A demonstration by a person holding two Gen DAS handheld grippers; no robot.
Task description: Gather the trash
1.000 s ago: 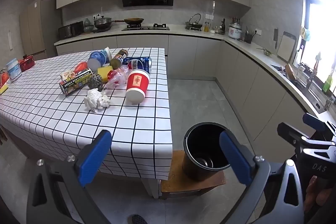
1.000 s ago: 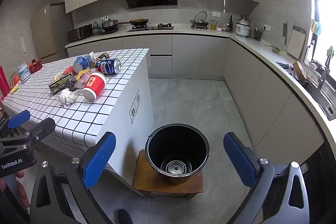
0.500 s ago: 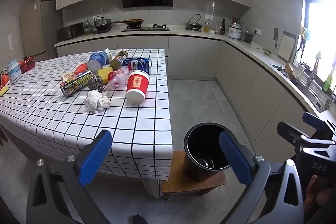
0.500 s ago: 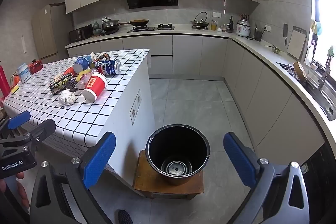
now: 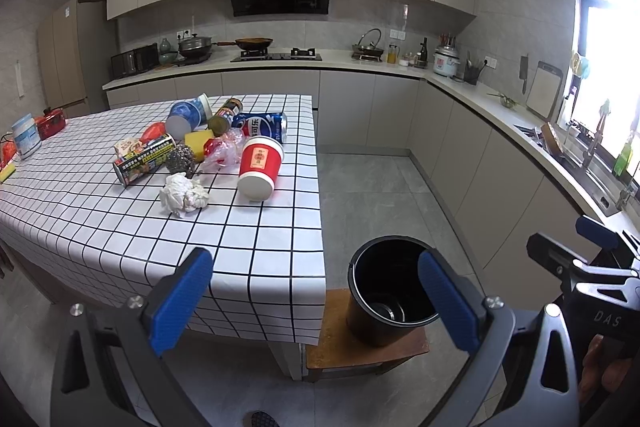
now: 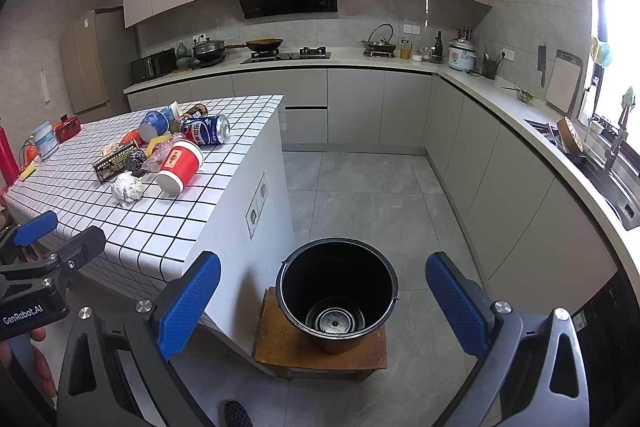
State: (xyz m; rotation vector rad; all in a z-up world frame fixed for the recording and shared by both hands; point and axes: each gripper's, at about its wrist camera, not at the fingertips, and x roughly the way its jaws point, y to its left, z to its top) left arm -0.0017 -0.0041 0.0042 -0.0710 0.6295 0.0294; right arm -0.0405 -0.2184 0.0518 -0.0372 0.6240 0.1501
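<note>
Trash heap on grid-checked counter (image 5: 120,227), ahead-left of left gripper (image 5: 312,301) fingers: crumpled white tissue (image 5: 183,194), tipped red paper cup (image 5: 260,167), glossy blue can (image 5: 260,125), steel scrubber ball (image 5: 180,157). Round black plastic bin (image 6: 338,291) on wooden stool (image 6: 288,351), between right gripper (image 6: 322,305) fingers. Both pairs spread wide, empty, held low and level.

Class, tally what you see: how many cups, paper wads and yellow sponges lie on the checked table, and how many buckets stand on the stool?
Cups: 2, red cup and blue cup
Paper wad: 1
Sponge: 1
Bucket: 1
Total: 5
</note>
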